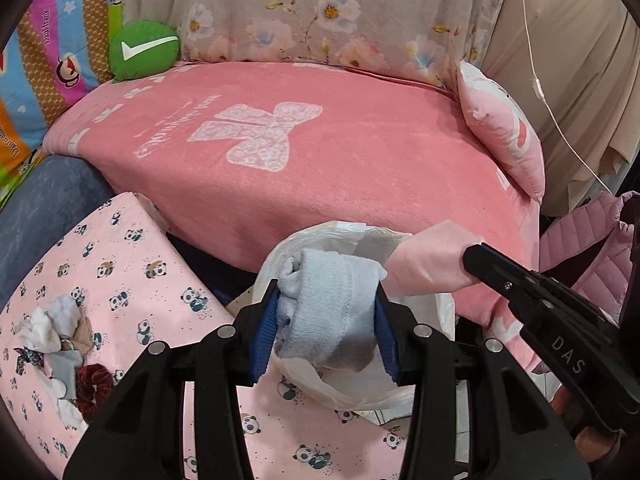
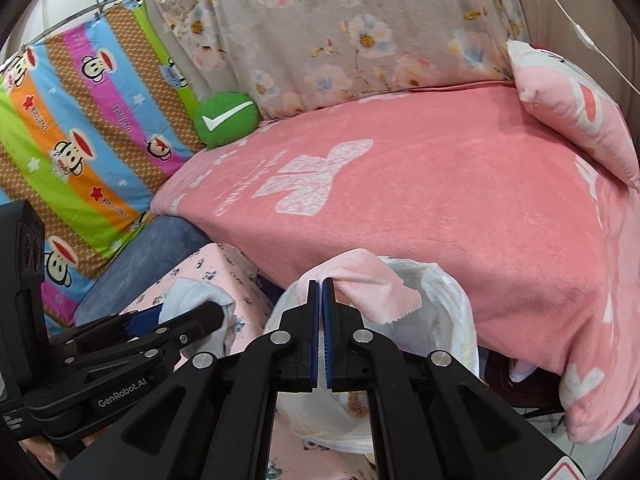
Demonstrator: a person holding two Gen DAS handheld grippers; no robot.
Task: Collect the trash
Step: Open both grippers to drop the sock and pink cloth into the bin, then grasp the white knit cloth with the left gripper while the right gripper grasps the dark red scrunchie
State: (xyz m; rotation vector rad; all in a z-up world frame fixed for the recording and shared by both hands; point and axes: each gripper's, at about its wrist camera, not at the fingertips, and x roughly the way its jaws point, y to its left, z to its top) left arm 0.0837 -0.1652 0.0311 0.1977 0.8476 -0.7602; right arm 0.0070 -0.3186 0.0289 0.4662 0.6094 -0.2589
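My left gripper (image 1: 326, 312) is shut on a pale blue sock (image 1: 328, 304) and holds it over the mouth of a white plastic bag (image 1: 436, 320). My right gripper (image 2: 321, 292) is shut on a pink cloth (image 2: 372, 284) at the bag's (image 2: 448, 304) far rim. In the left wrist view the right gripper (image 1: 476, 264) comes in from the right with the pink cloth (image 1: 428, 264). In the right wrist view the left gripper (image 2: 188, 316) sits at the lower left with the sock (image 2: 192, 292). A pile of crumpled scraps and a dark red scrunchie (image 1: 92, 386) lies on the panda-print surface (image 1: 120, 264).
A pink blanket (image 1: 320, 152) covers the sofa seat behind the bag. A green check-mark cushion (image 1: 144, 50), a pink pillow (image 1: 504, 136) and a floral cover (image 1: 320, 8) stand at the back. A striped cartoon sheet (image 2: 80, 120) hangs at the left. A pink padded jacket (image 1: 592, 248) lies at the right.
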